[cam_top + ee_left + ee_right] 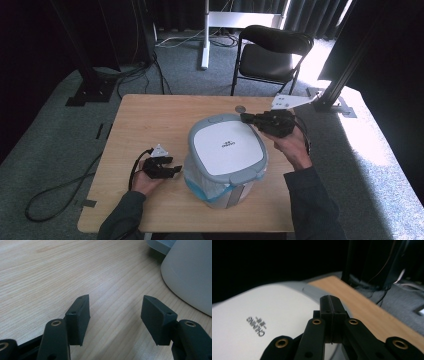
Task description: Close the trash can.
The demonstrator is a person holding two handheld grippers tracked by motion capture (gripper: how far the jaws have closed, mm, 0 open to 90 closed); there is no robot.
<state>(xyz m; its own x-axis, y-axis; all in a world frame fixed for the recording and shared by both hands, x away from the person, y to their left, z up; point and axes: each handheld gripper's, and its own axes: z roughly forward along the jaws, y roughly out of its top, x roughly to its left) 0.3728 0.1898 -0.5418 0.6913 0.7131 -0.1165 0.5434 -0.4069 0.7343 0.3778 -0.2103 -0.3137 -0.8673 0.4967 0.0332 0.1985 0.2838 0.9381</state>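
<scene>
Pale wood, the light-grained tabletop (145,120) carries everything, and nearest the person the left gripper (161,167) rests low on it with its jaws spread wide and nothing between them, just beside the rounded wall of the small white-and-grey plastic bin (227,155); in the left gripper view that wall curves in at the right edge. It looks parked there to steady the bin if needed, though that is a guess. The bin stands near the table's middle, its white lid (227,145) closed, with a blue-edged clear liner (207,187) bunched out below the rim. Farther off, the right gripper (250,119) reaches to the bin's far rim with its jaws pressed together on nothing, tips over the lid's back corner by the grey tab (217,119), probably to press or lift it. Beyond lie a small round disc (240,108), then a black folding chair (272,52) and floor cables (140,75), none obstructing.
</scene>
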